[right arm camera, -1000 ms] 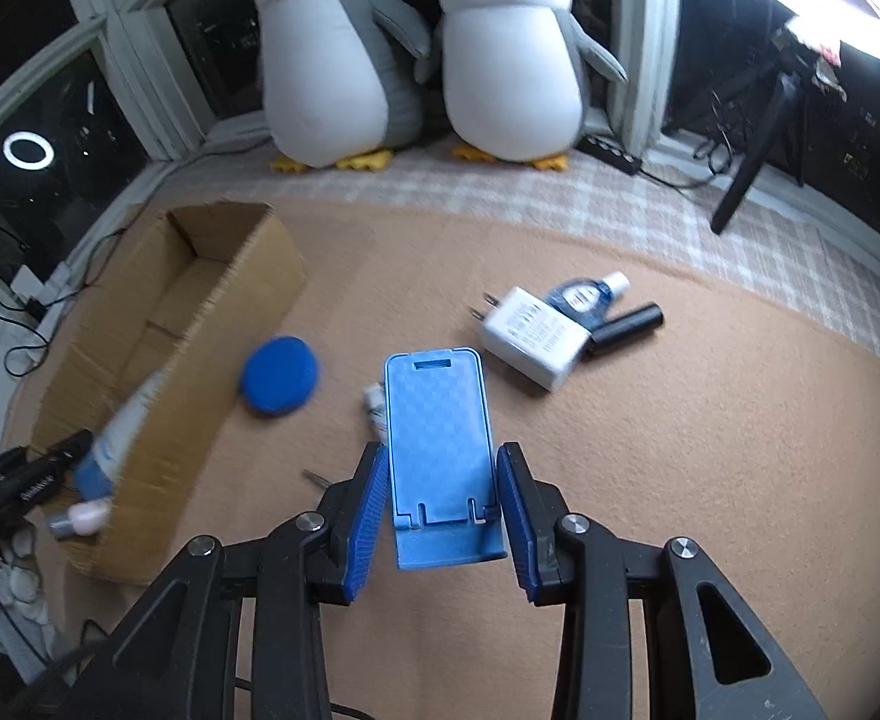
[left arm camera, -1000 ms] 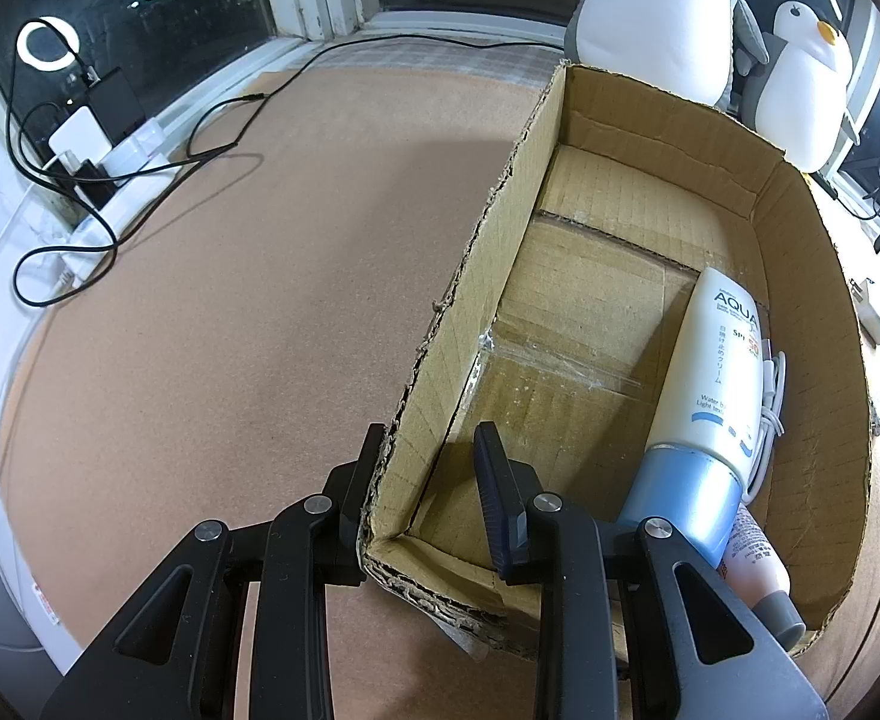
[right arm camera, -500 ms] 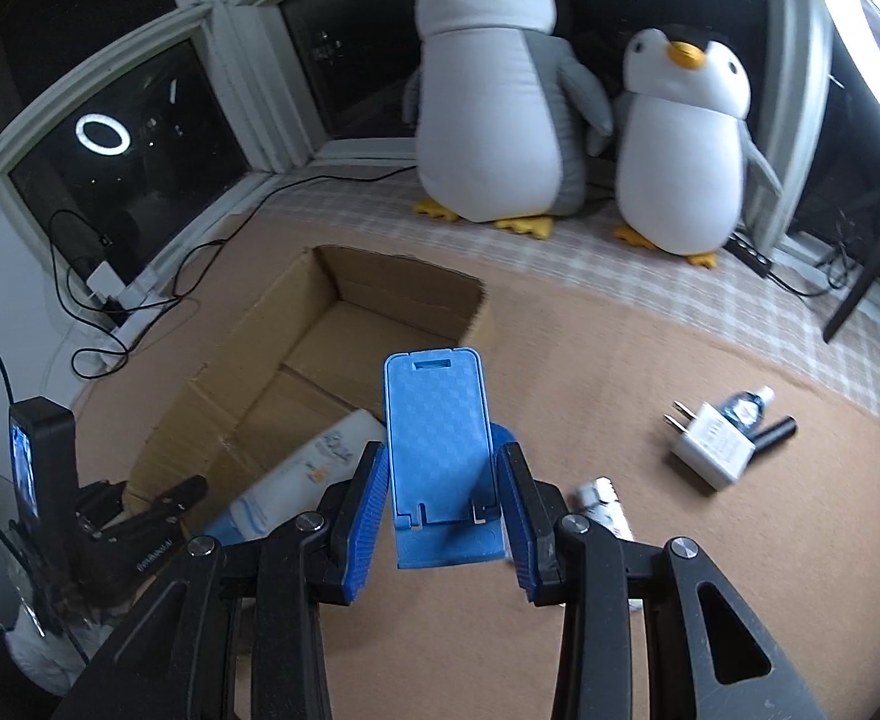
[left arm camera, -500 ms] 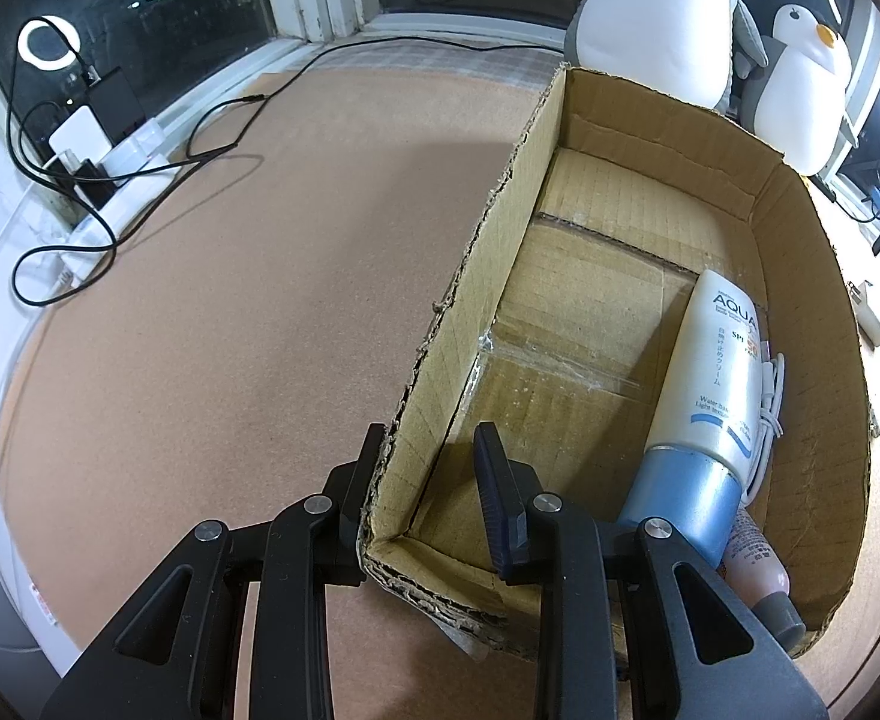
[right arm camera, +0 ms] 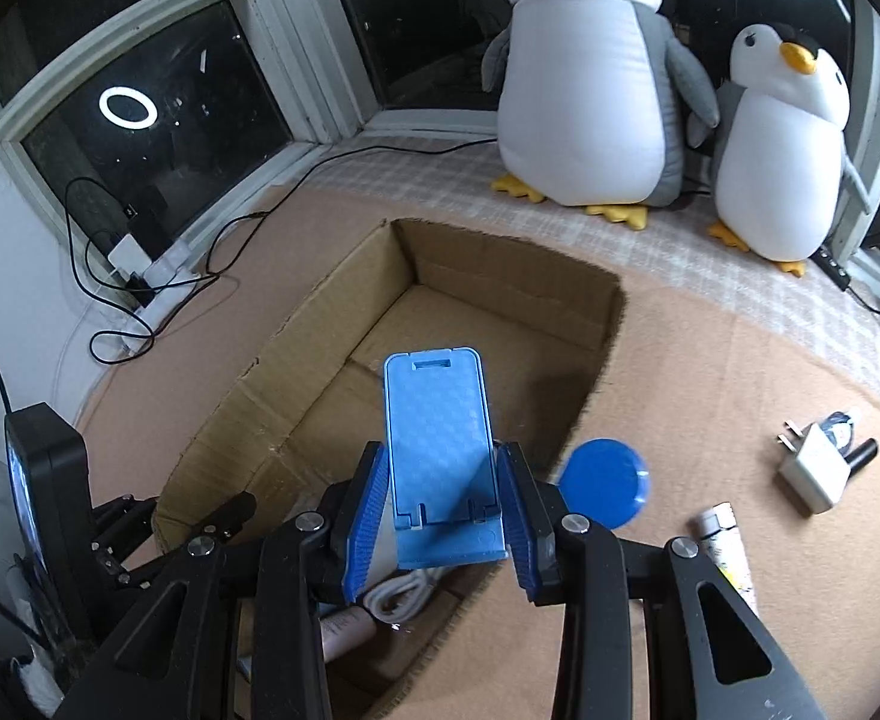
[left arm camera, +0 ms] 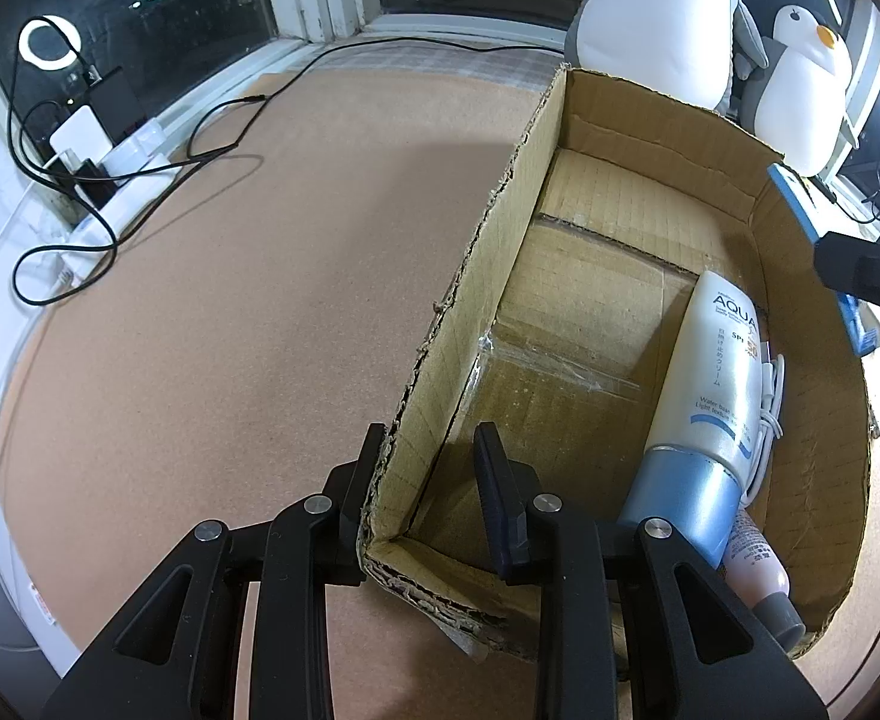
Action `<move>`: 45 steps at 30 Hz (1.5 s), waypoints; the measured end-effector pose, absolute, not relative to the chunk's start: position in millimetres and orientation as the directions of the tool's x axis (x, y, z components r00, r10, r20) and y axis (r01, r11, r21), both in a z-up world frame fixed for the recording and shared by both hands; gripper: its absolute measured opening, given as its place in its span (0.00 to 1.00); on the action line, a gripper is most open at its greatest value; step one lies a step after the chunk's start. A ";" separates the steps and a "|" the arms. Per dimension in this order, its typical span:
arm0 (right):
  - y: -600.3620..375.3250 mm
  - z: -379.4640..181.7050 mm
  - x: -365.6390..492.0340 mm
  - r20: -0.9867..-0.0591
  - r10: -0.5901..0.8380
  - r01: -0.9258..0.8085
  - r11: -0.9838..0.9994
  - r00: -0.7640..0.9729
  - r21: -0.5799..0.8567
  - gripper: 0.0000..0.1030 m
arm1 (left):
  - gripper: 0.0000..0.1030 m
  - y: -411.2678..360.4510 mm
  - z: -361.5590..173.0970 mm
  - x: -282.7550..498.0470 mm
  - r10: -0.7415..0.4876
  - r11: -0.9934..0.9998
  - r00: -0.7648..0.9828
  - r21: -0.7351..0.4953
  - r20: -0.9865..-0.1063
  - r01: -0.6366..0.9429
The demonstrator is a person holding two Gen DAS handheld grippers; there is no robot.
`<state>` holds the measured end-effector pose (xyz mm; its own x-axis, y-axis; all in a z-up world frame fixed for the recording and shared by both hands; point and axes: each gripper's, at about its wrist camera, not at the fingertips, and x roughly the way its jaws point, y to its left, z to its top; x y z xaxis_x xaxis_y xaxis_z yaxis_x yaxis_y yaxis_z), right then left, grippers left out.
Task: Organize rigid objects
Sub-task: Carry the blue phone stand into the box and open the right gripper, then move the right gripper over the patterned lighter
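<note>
An open cardboard box lies on the brown mat; it also shows in the right wrist view. My left gripper is shut on the box's near left wall at the corner. Inside lie a white sunscreen tube, a white cable and a pink bottle. My right gripper is shut on a blue phone stand and holds it above the box's near end. The stand's edge shows at the right of the left wrist view.
On the mat right of the box lie a blue round lid, a white charger plug, a small tube and a black cylinder. Two plush penguins sit at the window. Cables and a power strip lie at the left.
My right gripper has carried the blue phone stand left, from above the mat to above the box. The left gripper has kept its hold on the box wall.
</note>
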<state>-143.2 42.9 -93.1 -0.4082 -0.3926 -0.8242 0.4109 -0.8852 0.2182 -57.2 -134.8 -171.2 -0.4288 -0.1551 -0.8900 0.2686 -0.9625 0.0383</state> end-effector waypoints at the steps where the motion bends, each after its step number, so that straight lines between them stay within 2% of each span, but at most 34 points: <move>1: 41.3 -93.6 -143.1 -0.824 -0.395 0.414 -0.883 -0.406 0.219 0.33 | 0.26 -134.9 -171.3 -57.6 -0.155 -0.962 -0.429 0.038 -0.890 0.269; 6: 33.0 -93.4 -141.0 -0.824 -0.408 0.435 -0.872 -0.393 0.224 0.33 | 0.26 -134.9 -171.2 -57.1 -0.155 -0.963 -0.429 0.039 -0.890 0.268; 12: 32.7 -89.7 -138.9 -0.818 -0.408 0.439 -0.872 -0.405 0.217 0.44 | 0.26 -133.6 -170.6 -56.5 -0.156 -0.963 -0.429 0.040 -0.890 0.268; 31: 70.5 -85.9 -136.9 -0.822 -0.375 0.394 -0.896 -0.429 0.203 0.46 | 0.26 -133.5 -170.9 -56.5 -0.155 -0.963 -0.430 0.039 -0.890 0.267; 45: 147.4 -96.3 -131.9 -0.851 -0.260 0.316 -0.942 -0.456 0.118 0.47 | 0.26 -133.2 -170.9 -56.3 -0.156 -0.963 -0.430 0.040 -0.889 0.268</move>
